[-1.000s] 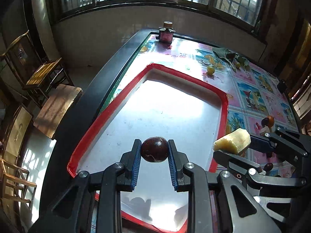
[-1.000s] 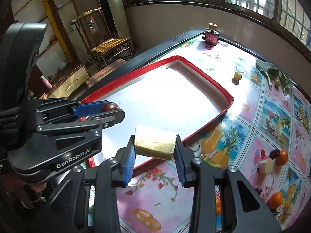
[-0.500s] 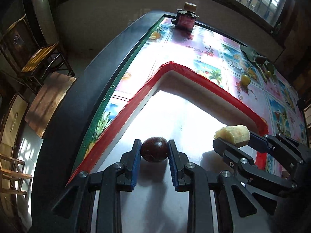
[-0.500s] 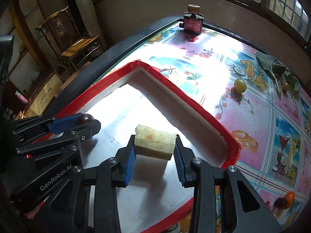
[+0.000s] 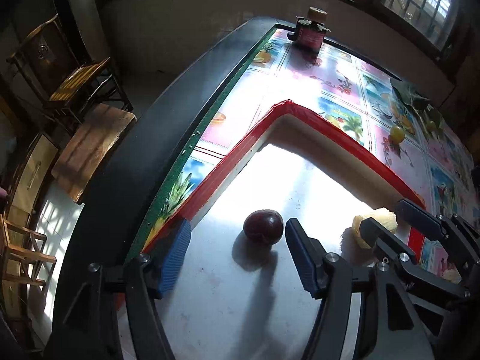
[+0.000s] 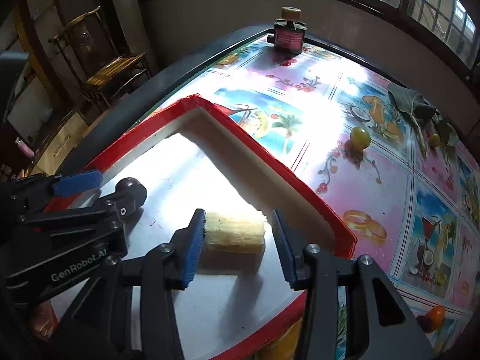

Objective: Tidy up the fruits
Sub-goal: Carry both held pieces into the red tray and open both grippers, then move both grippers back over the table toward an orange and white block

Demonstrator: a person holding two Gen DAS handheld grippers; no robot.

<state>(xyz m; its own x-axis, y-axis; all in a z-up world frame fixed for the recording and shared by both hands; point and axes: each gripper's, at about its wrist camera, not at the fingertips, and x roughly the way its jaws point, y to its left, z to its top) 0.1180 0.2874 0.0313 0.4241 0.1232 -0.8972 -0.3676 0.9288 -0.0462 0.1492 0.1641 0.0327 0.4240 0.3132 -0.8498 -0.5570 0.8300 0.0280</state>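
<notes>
The dark red plum (image 5: 263, 226) lies on the white floor of the red-rimmed tray (image 5: 315, 121) between the spread fingers of the left gripper (image 5: 237, 255), touching neither, and the pale yellow fibrous chunk of peeled fruit (image 6: 235, 231) rests on the same floor between the parted fingers of the right gripper (image 6: 238, 240), its left end at or just beside the left pad. The plum looks smooth, round and glossy, so it would likely roll or slip unless pinched across its widest middle. The blunt, rough-sided chunk seems light and moist, and is best squeezed gently on its flat ends.
</notes>
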